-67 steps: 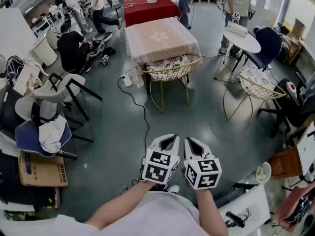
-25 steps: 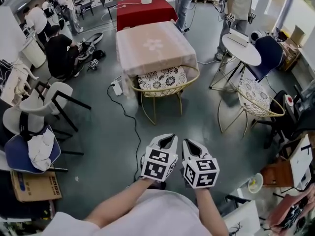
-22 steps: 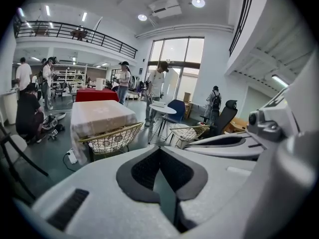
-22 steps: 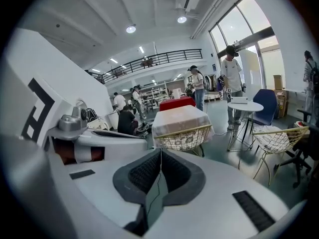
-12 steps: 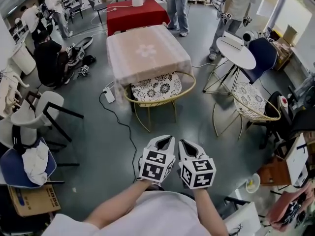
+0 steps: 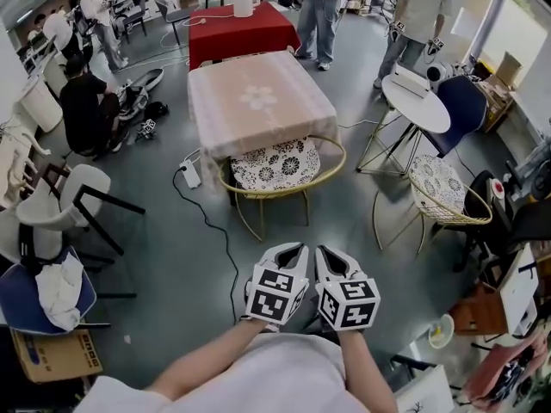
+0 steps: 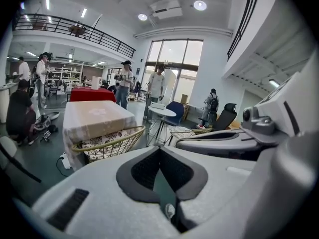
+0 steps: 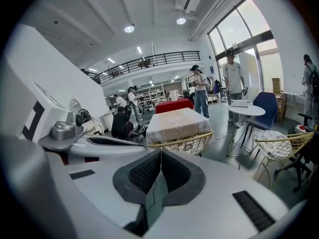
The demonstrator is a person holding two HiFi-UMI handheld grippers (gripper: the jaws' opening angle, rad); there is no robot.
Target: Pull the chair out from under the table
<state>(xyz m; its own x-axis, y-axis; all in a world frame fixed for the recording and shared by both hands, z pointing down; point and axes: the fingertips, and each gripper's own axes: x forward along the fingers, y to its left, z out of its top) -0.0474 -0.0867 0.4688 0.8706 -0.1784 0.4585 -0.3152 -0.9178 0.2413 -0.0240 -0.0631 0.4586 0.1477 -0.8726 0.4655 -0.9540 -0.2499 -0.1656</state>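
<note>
Beyond table [image 7: 94,118], balcony [image 7: 75,26]: gripper views only

chair [image 6: 277,165]: gold, black-white floral | table [image 6: 258,101]: pale pink, flower motif

Glossy grey floor [image 6: 164,231], red-clothed table [image 6: 243,26], round white table [image 6: 417,97], tall windows [image 7: 174,59], recessed ceiling lights [image 7: 200,5], balcony railing [image 7: 75,26]

The far edge of the chair [image 6: 277,167] is hidden under the table [image 6: 258,93], and the cloth [image 6: 207,132] hides the table's legs. The left gripper [image 7: 160,152] and right gripper [image 8: 160,153] each cover the chair's legs in their own views. Two people [image 6: 320,11] at the head view's top edge are cut off above the chest.
</note>
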